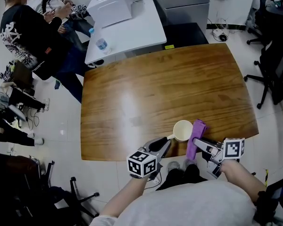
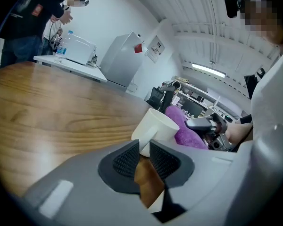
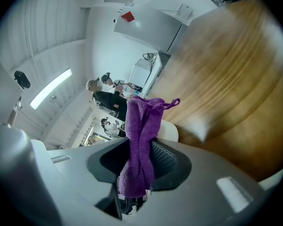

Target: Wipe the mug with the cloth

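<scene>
Clenching right gripper jaws on a purple terry cloth, just beside cream ceramic mug, lower centre of brown wooden counter, left gripper jaws released at its handle.

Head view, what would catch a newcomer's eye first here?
The bright purple cloth stands out, clamped in the right gripper and held right beside the white mug near the front edge of the wooden table. The left gripper sits at the mug's handle with its jaws slightly apart.
</scene>
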Available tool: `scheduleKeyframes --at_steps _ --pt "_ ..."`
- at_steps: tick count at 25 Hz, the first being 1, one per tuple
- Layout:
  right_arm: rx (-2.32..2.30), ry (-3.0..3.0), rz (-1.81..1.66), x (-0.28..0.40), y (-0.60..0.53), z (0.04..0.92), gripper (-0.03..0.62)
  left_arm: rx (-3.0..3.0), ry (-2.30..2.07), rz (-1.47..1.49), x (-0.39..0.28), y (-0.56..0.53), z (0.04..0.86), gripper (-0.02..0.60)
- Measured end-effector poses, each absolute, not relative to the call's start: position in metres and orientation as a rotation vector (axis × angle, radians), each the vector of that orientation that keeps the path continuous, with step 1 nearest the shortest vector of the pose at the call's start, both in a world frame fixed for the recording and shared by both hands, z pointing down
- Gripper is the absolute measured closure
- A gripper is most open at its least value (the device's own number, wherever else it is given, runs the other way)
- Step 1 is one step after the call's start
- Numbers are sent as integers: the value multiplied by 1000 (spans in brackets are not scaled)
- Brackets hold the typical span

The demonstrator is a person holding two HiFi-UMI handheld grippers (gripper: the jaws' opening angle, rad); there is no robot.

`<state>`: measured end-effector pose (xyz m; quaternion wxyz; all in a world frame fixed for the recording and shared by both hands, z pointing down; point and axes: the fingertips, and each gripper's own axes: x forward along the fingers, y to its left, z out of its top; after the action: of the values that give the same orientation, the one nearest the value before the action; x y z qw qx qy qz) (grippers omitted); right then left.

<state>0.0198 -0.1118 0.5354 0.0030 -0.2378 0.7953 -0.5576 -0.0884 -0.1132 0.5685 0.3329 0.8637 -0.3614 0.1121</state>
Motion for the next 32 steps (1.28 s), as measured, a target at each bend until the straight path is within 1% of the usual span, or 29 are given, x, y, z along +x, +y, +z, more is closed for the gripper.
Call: scheduleKeyframes --at_steps 6,13,19,23,27,32 --pt "-784 2394 -1858 23 -117 563 459 2266 -912 306 -79 -108 571 518" --pt "-871 2463 -1941 21 -121 596 459 2268 -902 320 -76 -108 571 518" --pt "-855 2418 -1910 29 -117 574 461 2270 -889 323 -73 -105 572 518" --pt "-828 2181 -1997 37 -100 550 459 2279 -864 335 -65 -102 571 518" --pt "-839 2164 -1981 48 -89 554 459 2292 -820 354 -53 -97 571 523" --pt "-826 2129 -1932 46 -96 555 459 2310 -772 370 -35 -95 571 535"
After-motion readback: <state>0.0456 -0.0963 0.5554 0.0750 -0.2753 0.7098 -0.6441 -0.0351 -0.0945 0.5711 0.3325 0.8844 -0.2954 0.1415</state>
